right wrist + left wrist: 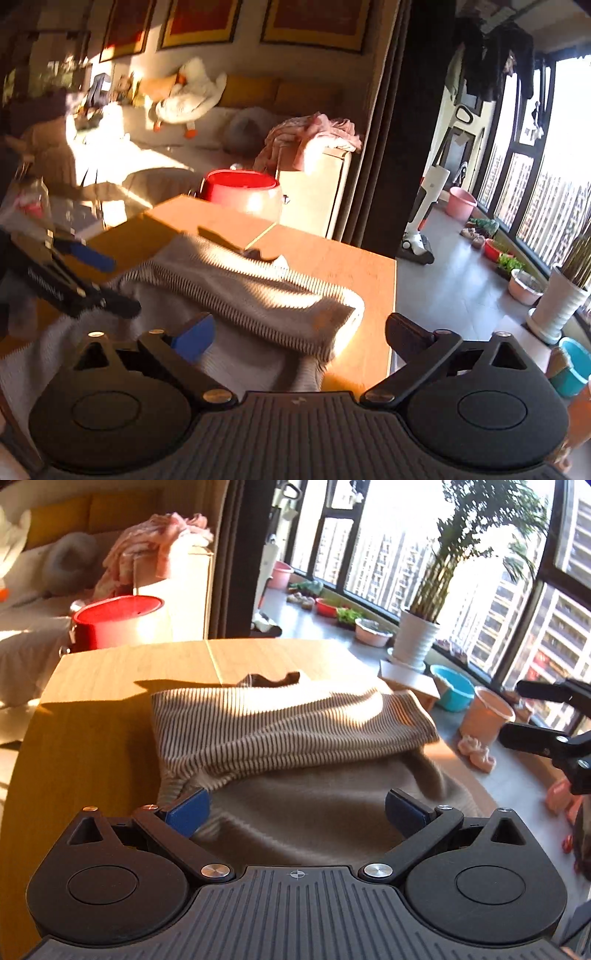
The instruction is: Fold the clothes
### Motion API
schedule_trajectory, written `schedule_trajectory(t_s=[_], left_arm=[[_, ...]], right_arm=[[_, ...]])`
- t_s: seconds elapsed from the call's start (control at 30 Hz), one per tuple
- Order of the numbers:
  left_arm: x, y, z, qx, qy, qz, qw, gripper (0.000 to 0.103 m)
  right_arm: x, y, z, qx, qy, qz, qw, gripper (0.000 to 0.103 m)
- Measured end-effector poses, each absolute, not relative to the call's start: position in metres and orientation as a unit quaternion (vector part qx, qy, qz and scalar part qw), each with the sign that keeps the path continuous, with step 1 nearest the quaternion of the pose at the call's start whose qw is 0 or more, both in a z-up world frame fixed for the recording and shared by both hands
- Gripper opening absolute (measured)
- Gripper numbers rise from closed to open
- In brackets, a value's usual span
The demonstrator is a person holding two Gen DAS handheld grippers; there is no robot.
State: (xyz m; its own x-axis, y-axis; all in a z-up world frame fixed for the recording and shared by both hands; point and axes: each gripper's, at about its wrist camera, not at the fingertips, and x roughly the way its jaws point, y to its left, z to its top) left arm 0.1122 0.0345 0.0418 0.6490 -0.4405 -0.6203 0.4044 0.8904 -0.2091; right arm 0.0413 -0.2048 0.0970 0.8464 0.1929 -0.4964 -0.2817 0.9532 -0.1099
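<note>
Sweater (pixel 291 731) lies half folded on the wooden table (pixel 110 686), striped part over the plain part. Both grippers, left (pixel 297 812) and right (pixel 299 334), stand wide open and hold nothing. Behind the table are a red bucket (pixel 118 622) and a white plant pot (pixel 415 638).

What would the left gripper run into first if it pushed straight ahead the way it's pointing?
Most likely the striped garment: the open left gripper points down over its plain brown part toward the folded striped layer on the wooden table. Depth is hard to judge.
</note>
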Motion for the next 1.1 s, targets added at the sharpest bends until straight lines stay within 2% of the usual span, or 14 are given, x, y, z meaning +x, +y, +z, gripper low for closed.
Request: schedule_trajectory(t_s=[0.03,0.07,0.27,0.33,0.37,0.4,0.43,0.47,0.53,0.67,0.73,0.93,1.0,1.1], left_arm=[[0.121,0.034,0.041,-0.037,0.343,-0.231,0.91,0.103],[0.131,0.033,0.039,-0.048,0.337,-0.23,0.912,0.103],[0.165,0.034,0.027,-0.081,0.33,-0.207,0.918,0.103],[0.166,0.036,0.025,-0.082,0.328,-0.207,0.918,0.103],[0.167,0.037,0.024,-0.084,0.326,-0.209,0.918,0.103],[0.167,0.037,0.023,-0.088,0.323,-0.211,0.918,0.103],[0.168,0.037,0.022,-0.092,0.32,-0.213,0.919,0.103],[0.169,0.037,0.022,-0.097,0.315,-0.216,0.919,0.103],[0.17,0.037,0.022,-0.104,0.3,-0.218,0.923,0.103],[0.174,0.037,0.018,-0.106,0.289,-0.215,0.927,0.103],[0.176,0.037,0.01,-0.1,0.294,-0.207,0.928,0.103],[0.176,0.042,-0.009,-0.091,0.287,-0.196,0.933,0.103],[0.175,0.041,-0.01,-0.086,0.285,-0.195,0.934,0.103],[0.176,0.041,-0.011,-0.083,0.287,-0.192,0.935,0.103]], right_arm=[[0.059,-0.205,0.097,-0.065,0.252,0.129,0.957,0.077],[0.083,-0.205,0.093,-0.043,0.267,0.129,0.954,0.065],[0.166,-0.23,0.044,0.017,0.324,0.027,0.946,0.067],[0.175,-0.236,0.025,0.037,0.352,0.042,0.934,0.052],[0.177,-0.238,0.019,0.047,0.364,0.057,0.928,0.032],[0.176,-0.234,0.022,0.042,0.357,0.061,0.931,0.022],[0.174,-0.23,0.026,0.036,0.35,0.065,0.934,0.012],[0.172,-0.226,0.036,0.032,0.331,0.074,0.94,0.009],[0.167,-0.221,0.062,0.034,0.28,0.088,0.955,0.005],[0.168,-0.225,0.103,0.026,0.215,0.101,0.971,0.005],[0.175,-0.233,0.092,0.023,0.23,0.081,0.969,0.005],[0.189,-0.26,-0.002,-0.009,0.35,-0.011,0.937,0.005],[0.187,-0.267,-0.008,-0.012,0.338,-0.031,0.941,0.007],[0.177,-0.27,0.017,0.004,0.3,-0.032,0.953,0.01]])
